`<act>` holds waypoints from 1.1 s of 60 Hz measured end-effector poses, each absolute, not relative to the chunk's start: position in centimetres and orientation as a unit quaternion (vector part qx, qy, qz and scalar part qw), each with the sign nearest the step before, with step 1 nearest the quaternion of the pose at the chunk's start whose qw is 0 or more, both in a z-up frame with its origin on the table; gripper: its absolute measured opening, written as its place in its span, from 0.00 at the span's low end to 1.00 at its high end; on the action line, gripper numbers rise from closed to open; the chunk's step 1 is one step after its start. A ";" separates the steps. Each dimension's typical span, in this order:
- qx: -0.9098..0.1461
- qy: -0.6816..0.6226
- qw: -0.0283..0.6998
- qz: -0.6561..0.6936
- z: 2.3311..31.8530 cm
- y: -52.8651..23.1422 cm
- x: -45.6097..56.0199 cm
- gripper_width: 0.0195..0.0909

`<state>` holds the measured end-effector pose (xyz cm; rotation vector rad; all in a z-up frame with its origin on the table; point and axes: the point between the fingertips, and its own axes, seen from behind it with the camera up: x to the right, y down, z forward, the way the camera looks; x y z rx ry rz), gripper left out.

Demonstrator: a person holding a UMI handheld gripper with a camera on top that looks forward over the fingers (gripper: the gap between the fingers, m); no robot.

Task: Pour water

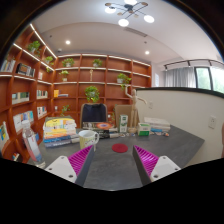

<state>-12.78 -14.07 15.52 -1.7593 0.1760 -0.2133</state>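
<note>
— What is sitting on the grey table (110,165) for the pouring?

— Just ahead of the fingers, a small flat red round thing (120,148) is lying on the smooth matte tabletop; whether it is a lid or a coaster, I cannot tell. Beyond it and slightly to the right, a slim pale upright container (124,123) is standing near the table's far edge, too small to make out as a bottle or a cup.

— And the gripper (113,160)?

— Its fingers are standing spread wide apart, grasping nothing, the ribbed magenta pads (81,159) facing each other across bare table.

— What else is crowding around?

— Beyond the left finger, colourful books (58,128) are lying in a stack. A dark monitor (94,113) is standing at the far edge, and flat white boxes (155,127) are resting beyond the right finger. Behind everything, reddish wooden shelves (95,80) are carrying potted plants (91,94), and round ceiling lamps (128,13) are glowing overhead.
</note>
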 end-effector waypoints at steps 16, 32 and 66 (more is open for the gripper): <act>-0.762 -0.025 0.645 0.049 13.7 -13.8 -28.2 0.90; -0.757 -0.085 0.643 0.085 10.5 -9.2 -41.2 0.90; -0.746 -0.059 0.661 0.058 9.4 -3.4 -43.9 0.27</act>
